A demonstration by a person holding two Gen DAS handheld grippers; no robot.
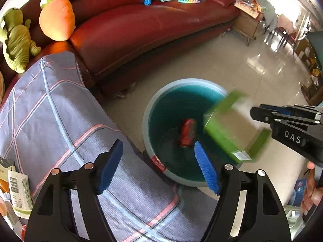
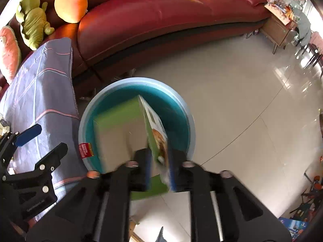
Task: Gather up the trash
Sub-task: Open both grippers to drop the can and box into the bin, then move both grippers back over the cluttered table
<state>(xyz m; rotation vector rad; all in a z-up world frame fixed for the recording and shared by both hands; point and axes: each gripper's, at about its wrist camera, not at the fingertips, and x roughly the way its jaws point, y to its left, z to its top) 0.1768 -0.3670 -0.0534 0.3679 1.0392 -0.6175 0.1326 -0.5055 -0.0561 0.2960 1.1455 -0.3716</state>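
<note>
Both grippers point steeply down over a round teal bin (image 1: 153, 109) that stands on the pale tiled floor (image 1: 232, 64) beside a red leather sofa (image 1: 141, 26). The left gripper (image 1: 159, 165) hangs above the bin's near rim, its blue-padded fingers (image 1: 207, 168) set wide apart with nothing between them; a red crumpled packet (image 1: 188, 132), blurred, shows inside the bin beyond them. The right gripper (image 2: 159, 171) reaches in from the right in the left wrist view, where white letters "DAS" can be read on its black body, and part of a hand (image 1: 311, 191) shows at the frame's edge. Its fingers (image 2: 146, 167) stand a little apart on either side of a flap of a green carton (image 1: 228, 129); whether the pads press on it cannot be told through the blur. The carton is open, with bare brown card inside, and tilts with its long axis running from the gripper down toward the bin's far wall, over the bin's mouth. Its printed face shows a picture whose wording is unreadable. A red label (image 2: 84, 150) on the bin's rim carries print too small to read. A grey checked cloth (image 1: 50, 111) covers the surface at the left.
</note>
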